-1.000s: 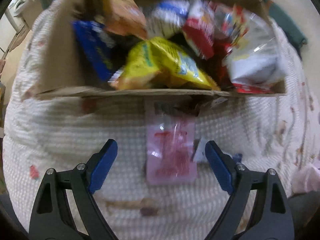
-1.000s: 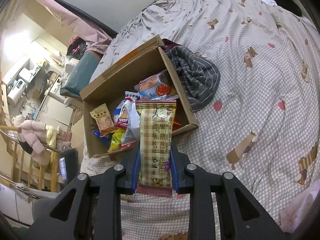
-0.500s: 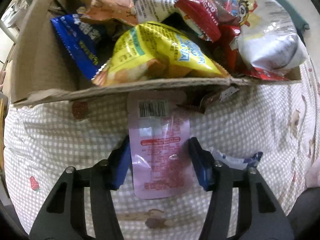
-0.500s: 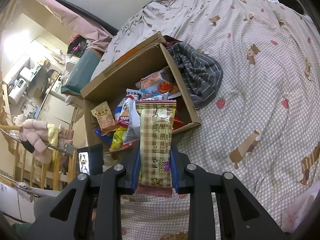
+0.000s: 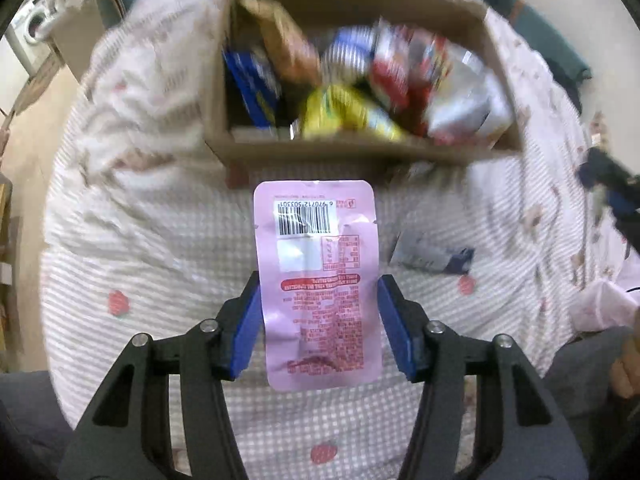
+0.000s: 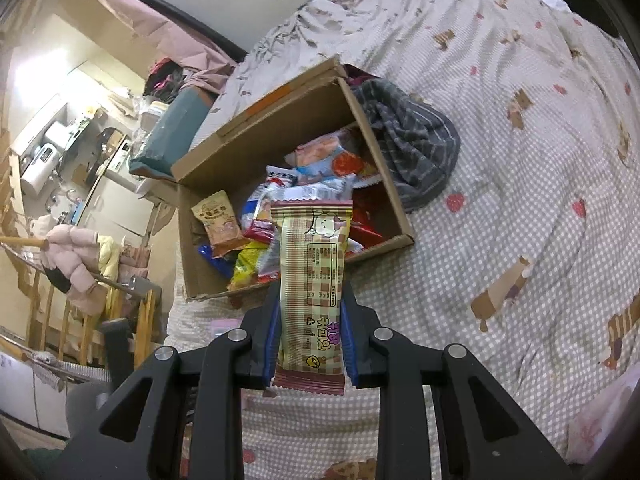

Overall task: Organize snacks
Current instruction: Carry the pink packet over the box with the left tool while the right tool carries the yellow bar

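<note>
Right now the left gripper (image 5: 318, 322) is clamped on a pink pouch (image 5: 318, 280); blue pads pressed vs. its two long edges, jaws about pouch-width apart; pouch sticks up fwd of the fingers w/ barcode end toward the cardboard box (image 5: 352, 154), lifted off the checked bedspread (image 5: 160, 240); its lower end hangs below the pads. Box view is blurred, but it sits beyond the pouch, full of pkts: yellow bag (image 5: 348, 114) at the near wall, blue pkt (image 5: 252, 84) at the left wall, red/white ones to the right. A white-blue wrapper (image 5: 430, 256) lies on the bedspread just right of the pouch, apart from the box.

Right gripper (image 6: 309, 338) is narrow, shut on a tall plaid wafer pack (image 6: 314, 280) w/ a cartoon face at its top; pads grip its lower half on both sides; serrated bottom end pokes out beneath. Pack's top overlaps the near edge of the box in right wrist view; contact w/ the box can't be told. Beside the box's far-right wall lies a striped grey cloth (image 6: 412, 140), touching it.
</note>
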{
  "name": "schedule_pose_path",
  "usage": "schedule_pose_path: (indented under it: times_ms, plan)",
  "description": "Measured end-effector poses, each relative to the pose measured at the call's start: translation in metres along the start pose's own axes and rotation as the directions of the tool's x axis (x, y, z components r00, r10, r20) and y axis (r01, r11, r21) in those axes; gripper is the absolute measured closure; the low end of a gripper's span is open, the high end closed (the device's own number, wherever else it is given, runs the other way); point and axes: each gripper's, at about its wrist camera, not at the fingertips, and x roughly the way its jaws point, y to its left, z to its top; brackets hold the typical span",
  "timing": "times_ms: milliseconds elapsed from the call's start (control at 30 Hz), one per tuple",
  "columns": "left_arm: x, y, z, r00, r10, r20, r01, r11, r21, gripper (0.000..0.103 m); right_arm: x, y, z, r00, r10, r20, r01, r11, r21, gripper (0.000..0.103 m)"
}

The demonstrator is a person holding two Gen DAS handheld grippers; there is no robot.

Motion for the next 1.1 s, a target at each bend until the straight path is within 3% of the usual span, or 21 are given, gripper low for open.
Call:
schedule_pose_path:
  times_ms: [233,567,1100]
  plan:
    - [-0.046,-0.013,0.050,0.982,0.001,0.191,-0.007,0.999,0.033,0.051,-0.001,0.017,0.010,0.999,0.033,0.034,-0.031,0.997,-0.064,0.076]
    - [-0.050,-0.002,0.111,0.978,0.015,0.210,-0.008,0.999,-0.035,0.051,0.026,0.035,0.048,0.993,0.109,0.056,-0.103,0.990,-0.100,0.076]
    - [-0.026,-0.006,0.147,0.967,0.096,0.235,-0.096,0.995,-0.009,0.051,0.060,0.039,0.089,0.986,0.155,0.055,-0.150,0.985,-0.085,0.076]
